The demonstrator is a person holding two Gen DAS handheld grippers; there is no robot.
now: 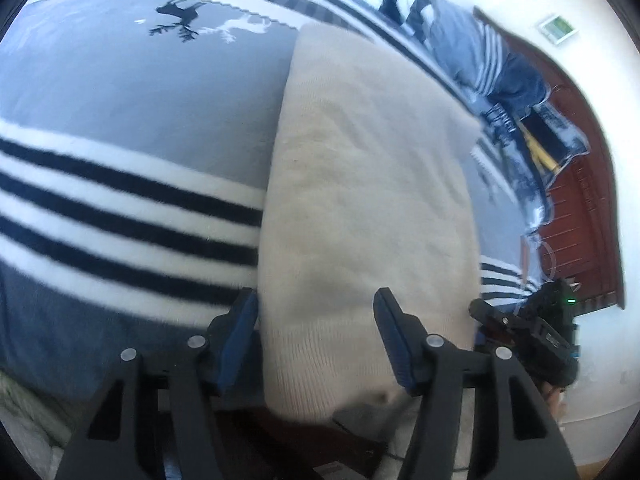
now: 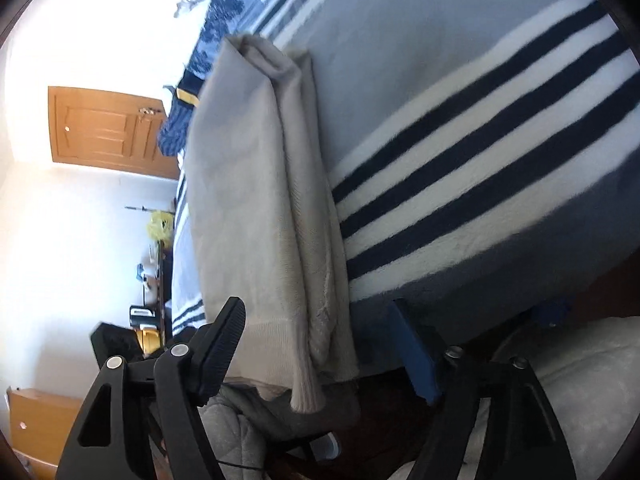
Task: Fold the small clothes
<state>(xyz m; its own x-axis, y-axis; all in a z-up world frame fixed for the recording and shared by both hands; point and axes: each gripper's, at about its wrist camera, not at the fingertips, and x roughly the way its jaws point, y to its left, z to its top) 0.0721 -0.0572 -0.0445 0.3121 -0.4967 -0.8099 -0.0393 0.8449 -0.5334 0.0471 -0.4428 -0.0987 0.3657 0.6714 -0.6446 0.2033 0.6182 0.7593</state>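
A cream knitted garment [image 1: 360,200] lies folded into a long strip on the grey striped blanket [image 1: 120,92], its ribbed hem hanging over the bed's near edge. My left gripper [image 1: 316,332] is open, its fingers on either side of the hem end, holding nothing. In the right wrist view the same garment [image 2: 256,200] shows its stacked folded layers along the right side. My right gripper [image 2: 320,340] is open wide around the hem end, with nothing held. The right gripper's black body [image 1: 536,336] shows in the left wrist view beside the garment.
The blanket has white and navy stripes [image 2: 480,160] and a deer print [image 1: 180,16]. Other dark and blue clothes [image 1: 500,68] lie at the bed's far end. A wooden door [image 2: 104,132] and white walls stand beyond. A grey cushion [image 2: 580,380] is at lower right.
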